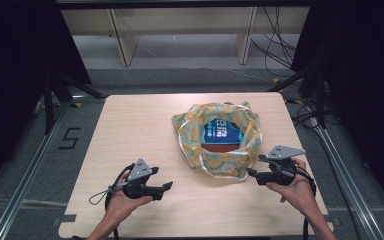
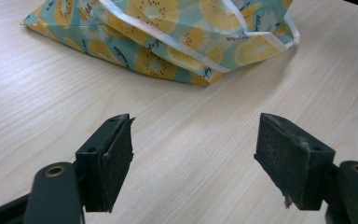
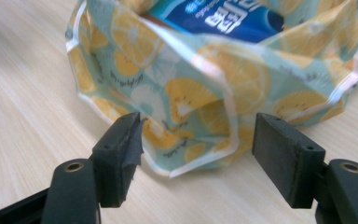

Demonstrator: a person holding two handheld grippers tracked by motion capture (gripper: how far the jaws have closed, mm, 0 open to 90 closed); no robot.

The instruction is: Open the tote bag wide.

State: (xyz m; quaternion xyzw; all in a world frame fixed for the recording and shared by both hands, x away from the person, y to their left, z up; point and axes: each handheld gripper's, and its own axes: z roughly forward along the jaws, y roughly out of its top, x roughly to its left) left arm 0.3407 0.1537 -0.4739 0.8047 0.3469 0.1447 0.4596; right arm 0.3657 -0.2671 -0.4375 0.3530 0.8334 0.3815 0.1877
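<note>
A lemon-print bag (image 1: 215,142) lies open on the wooden table (image 1: 130,130), with a blue packet (image 1: 221,131) inside it. In the high view my left gripper (image 1: 167,186) rests near the front edge, left of the bag and apart from it. Its jaws stand wide open over bare wood in the left gripper view (image 2: 193,158), the bag (image 2: 168,42) lying farther off. My right gripper (image 1: 248,172) is at the bag's near right corner. Its jaws are open (image 3: 198,149) on either side of a fold of the bag (image 3: 205,98), below the blue packet (image 3: 223,18).
Wooden shelving legs (image 1: 125,40) and loose cables (image 1: 275,45) lie on the floor beyond the table's far edge. Metal rails (image 1: 30,165) run along both sides of the table. Bare table surface stretches left of the bag.
</note>
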